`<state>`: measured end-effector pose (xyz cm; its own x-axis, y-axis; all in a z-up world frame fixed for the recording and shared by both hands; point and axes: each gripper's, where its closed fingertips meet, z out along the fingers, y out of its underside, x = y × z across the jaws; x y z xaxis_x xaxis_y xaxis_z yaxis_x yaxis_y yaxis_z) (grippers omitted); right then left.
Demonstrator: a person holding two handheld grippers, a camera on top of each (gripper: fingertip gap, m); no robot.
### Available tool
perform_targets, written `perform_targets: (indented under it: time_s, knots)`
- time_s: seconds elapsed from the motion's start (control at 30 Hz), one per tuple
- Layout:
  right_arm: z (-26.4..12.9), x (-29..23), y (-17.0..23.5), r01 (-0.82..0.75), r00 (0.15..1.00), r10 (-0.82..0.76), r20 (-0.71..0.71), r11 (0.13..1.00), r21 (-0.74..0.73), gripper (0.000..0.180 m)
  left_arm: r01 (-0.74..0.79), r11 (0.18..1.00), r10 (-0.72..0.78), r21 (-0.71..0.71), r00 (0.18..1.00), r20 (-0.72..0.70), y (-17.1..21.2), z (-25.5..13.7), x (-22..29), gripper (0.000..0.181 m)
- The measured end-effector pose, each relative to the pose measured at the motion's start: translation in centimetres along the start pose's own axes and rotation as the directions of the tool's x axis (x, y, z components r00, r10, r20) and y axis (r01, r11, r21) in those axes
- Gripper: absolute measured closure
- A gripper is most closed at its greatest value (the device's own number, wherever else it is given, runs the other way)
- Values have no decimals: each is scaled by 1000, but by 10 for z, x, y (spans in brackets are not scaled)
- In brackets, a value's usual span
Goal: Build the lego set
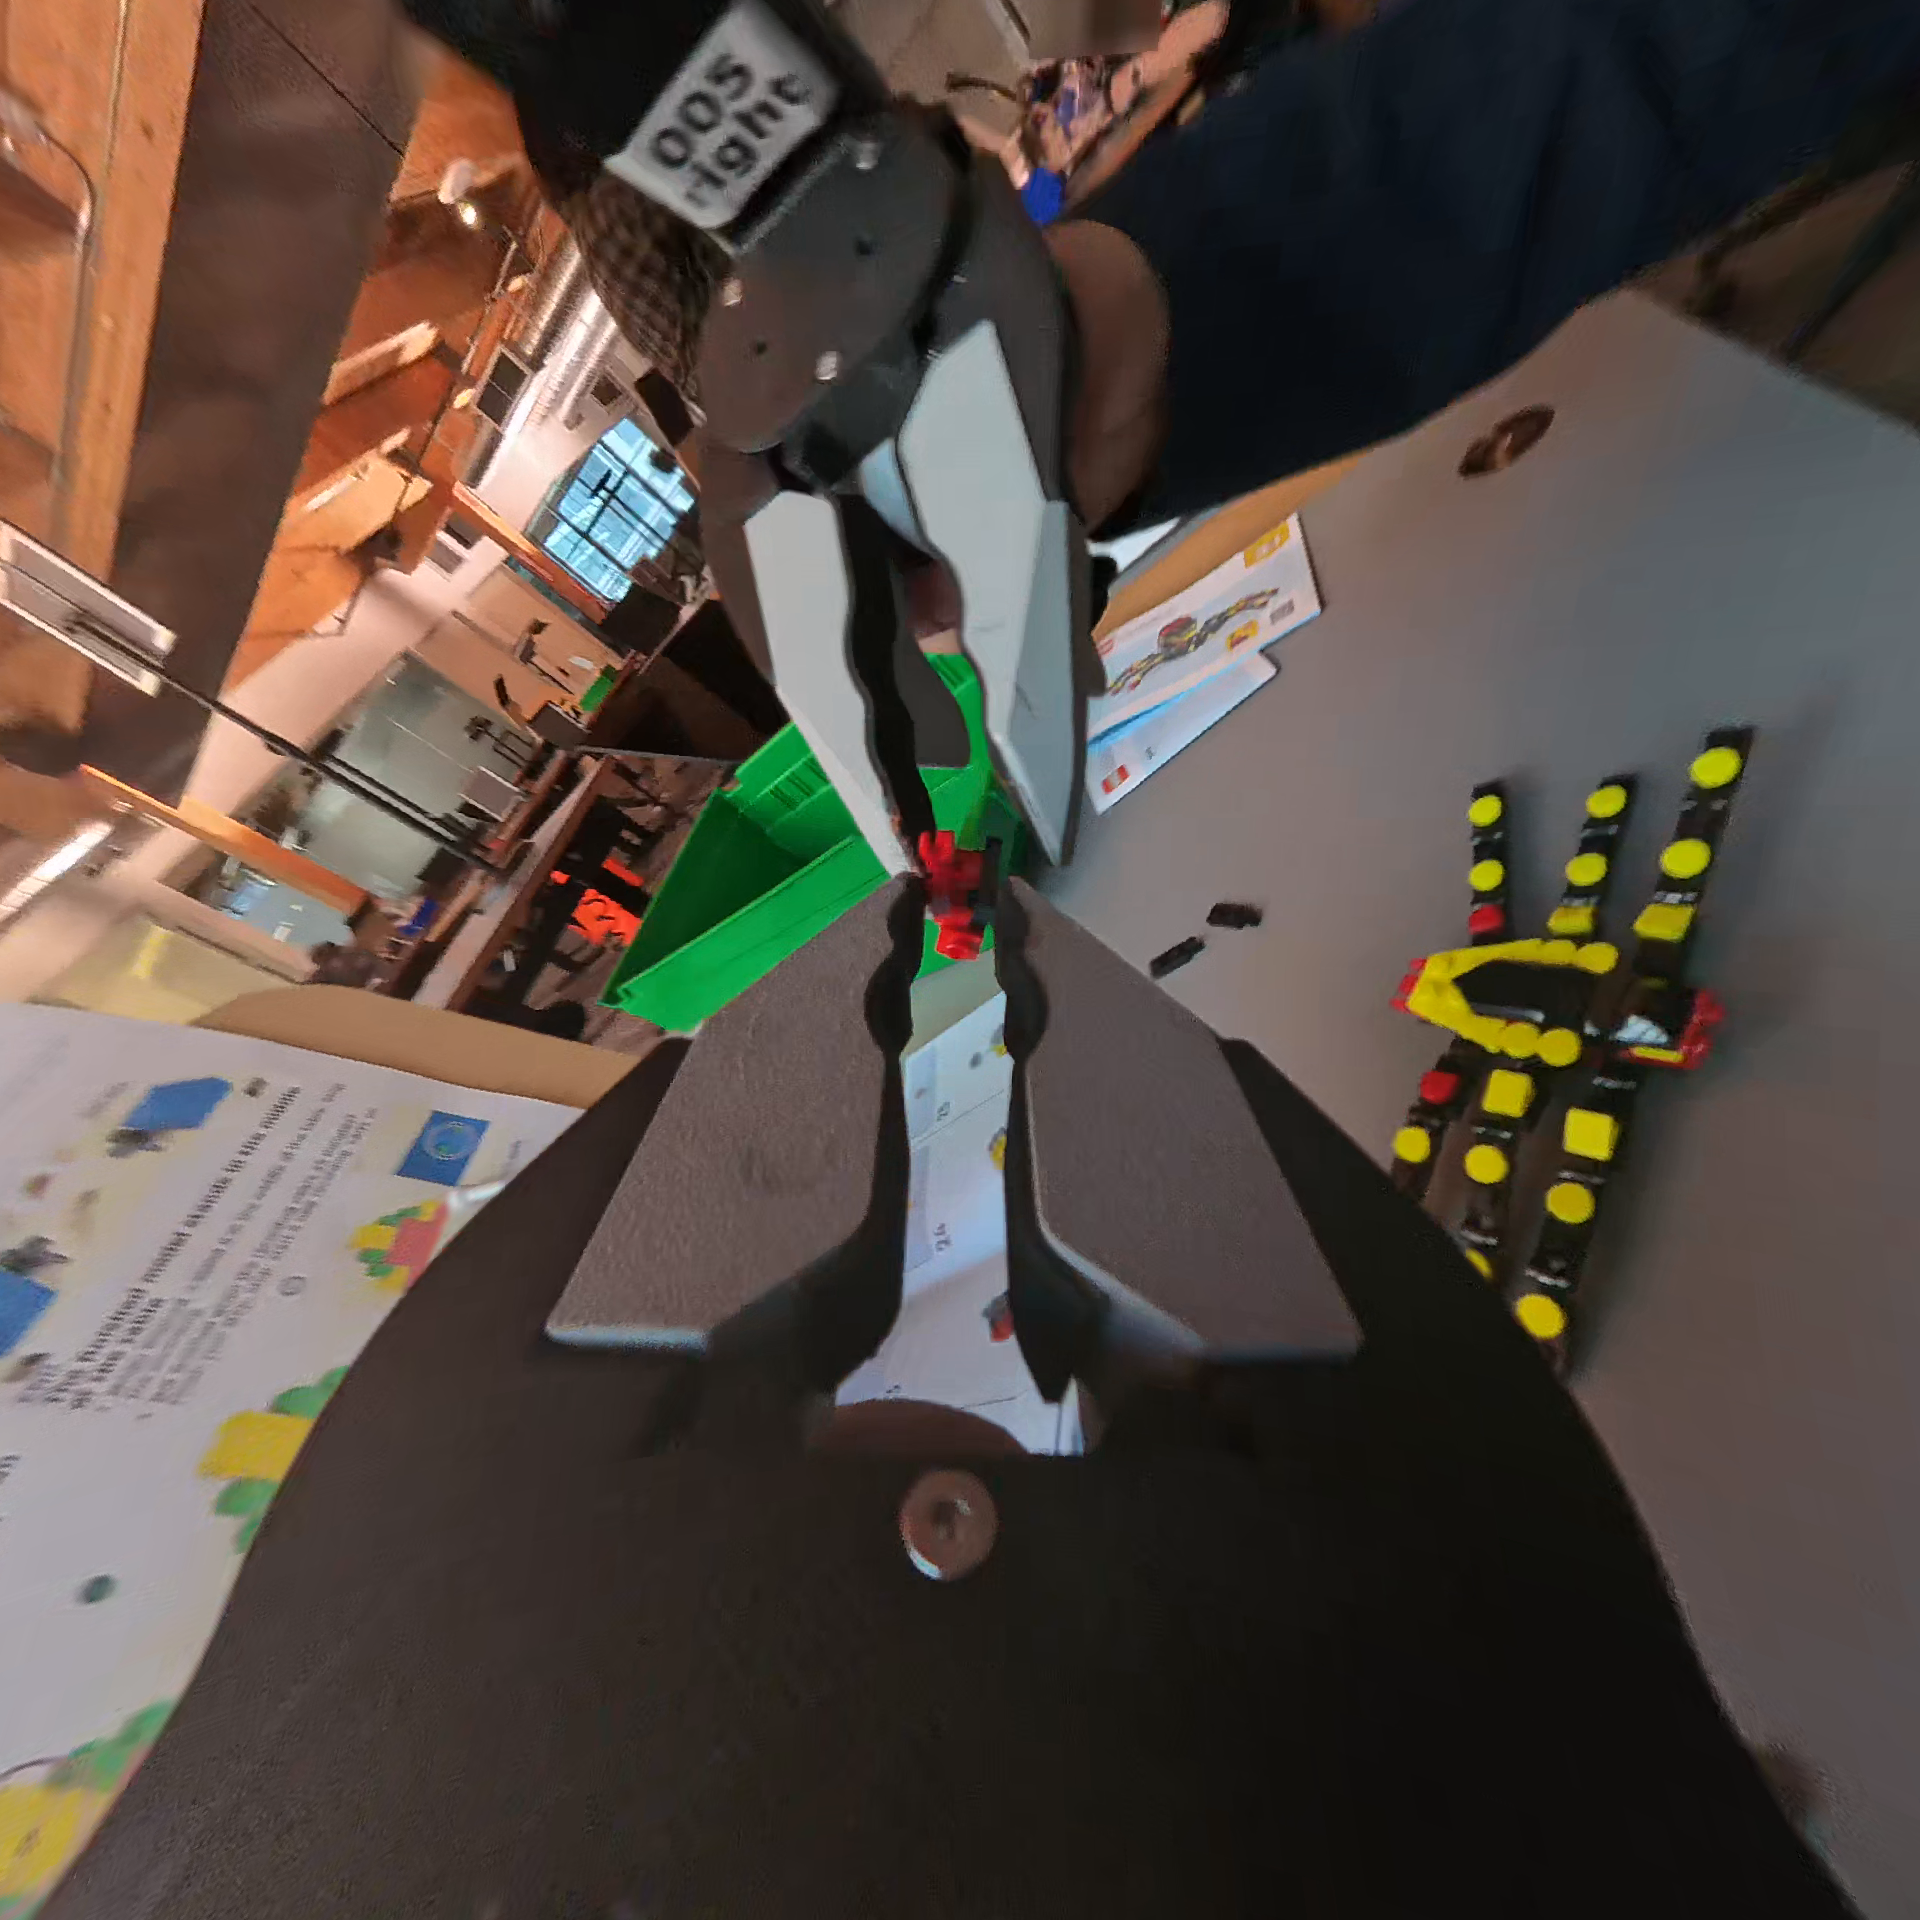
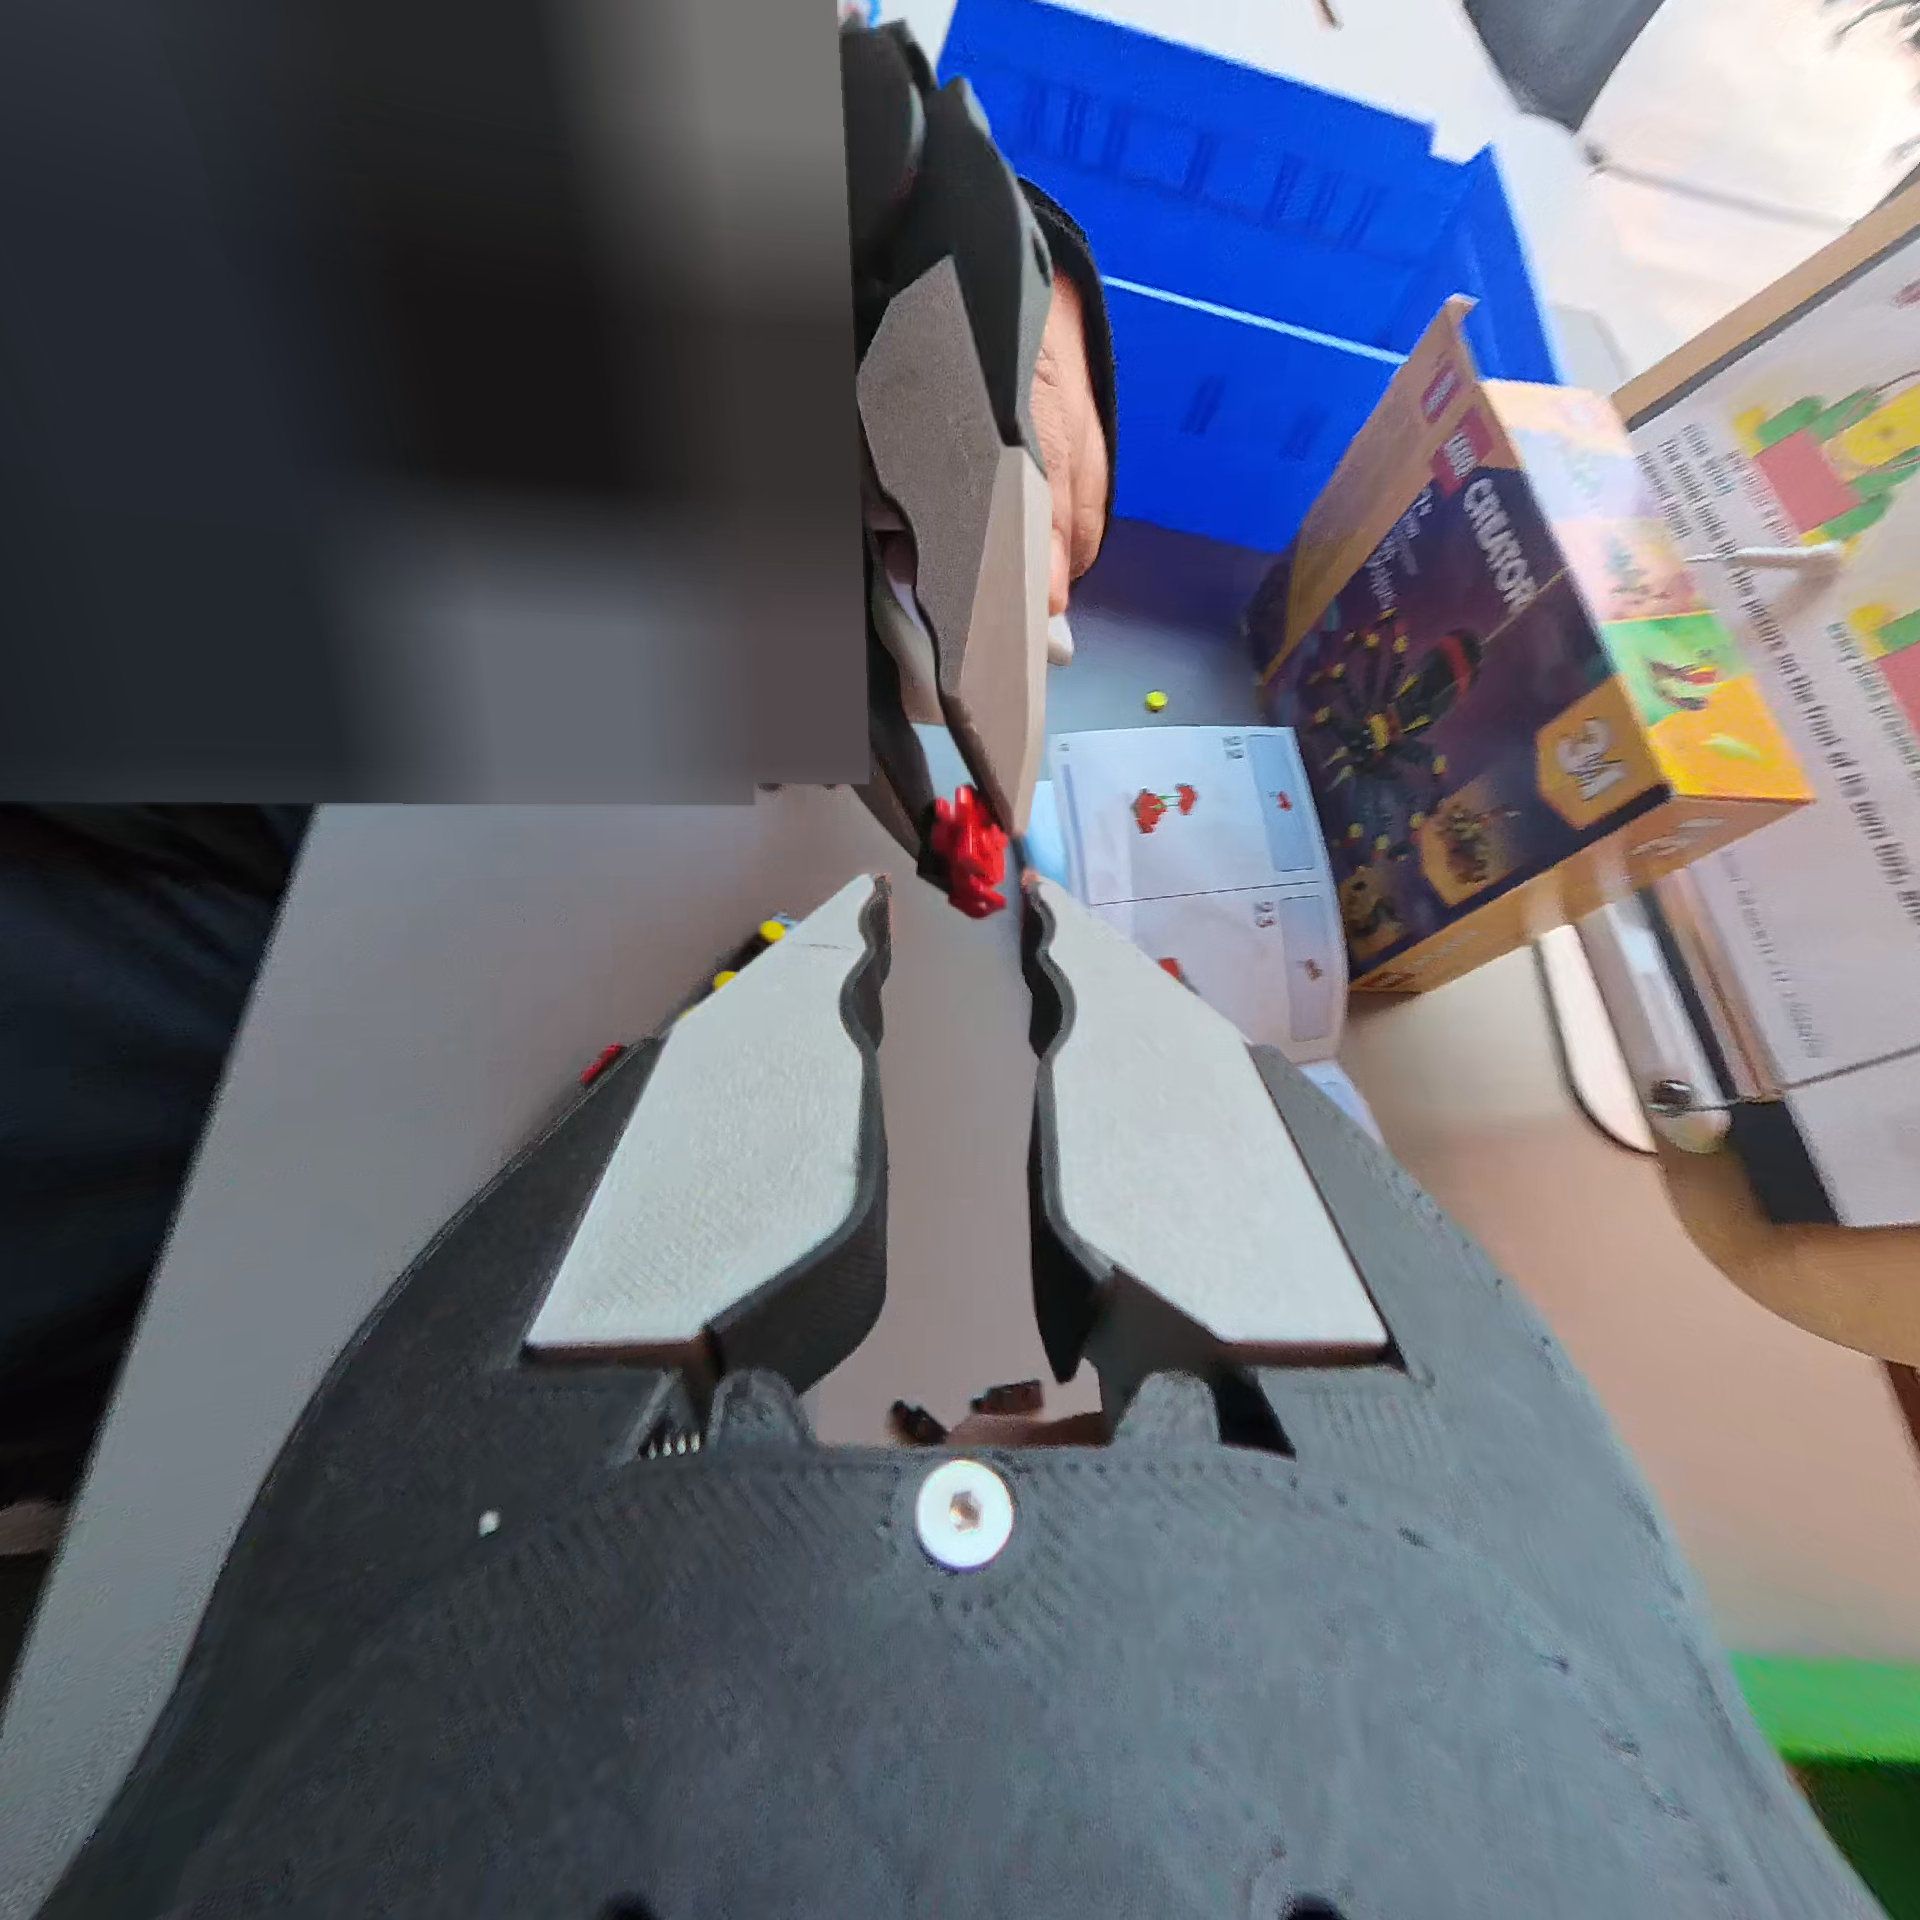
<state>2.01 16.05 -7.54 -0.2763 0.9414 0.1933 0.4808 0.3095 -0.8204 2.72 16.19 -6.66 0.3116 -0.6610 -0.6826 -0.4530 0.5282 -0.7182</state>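
The left gripper (image 1: 956,914) is pinching the small red lego assembly (image 1: 951,906) aloft above the table (image 1: 1714,644), seemingly steadying it while the part-open, empty right gripper (image 2: 956,899) is closing in tip-to-tip.

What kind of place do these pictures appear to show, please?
Probably a shared workshop or office: brick walls and wooden ceiling beams, rows of workbenches, and plastic storage bins beside the grey worktable.

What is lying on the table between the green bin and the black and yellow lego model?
Two small black lego pieces lie on the bare grey table there, seen in the left wrist view.
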Motion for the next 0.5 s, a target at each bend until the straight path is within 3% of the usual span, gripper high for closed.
perform_targets:
  time_s: [0.2,0.5]
  knots:
    - [-5,5,-14,197,964,-187,-191,980,35,159,115,992,-114,46,993,-33,-5,-5,-6,171]
    - [-1,2,-16,282,933,-265,-243,959,39,166,151,988,-148,38,986,-74,0,-3,0,171]
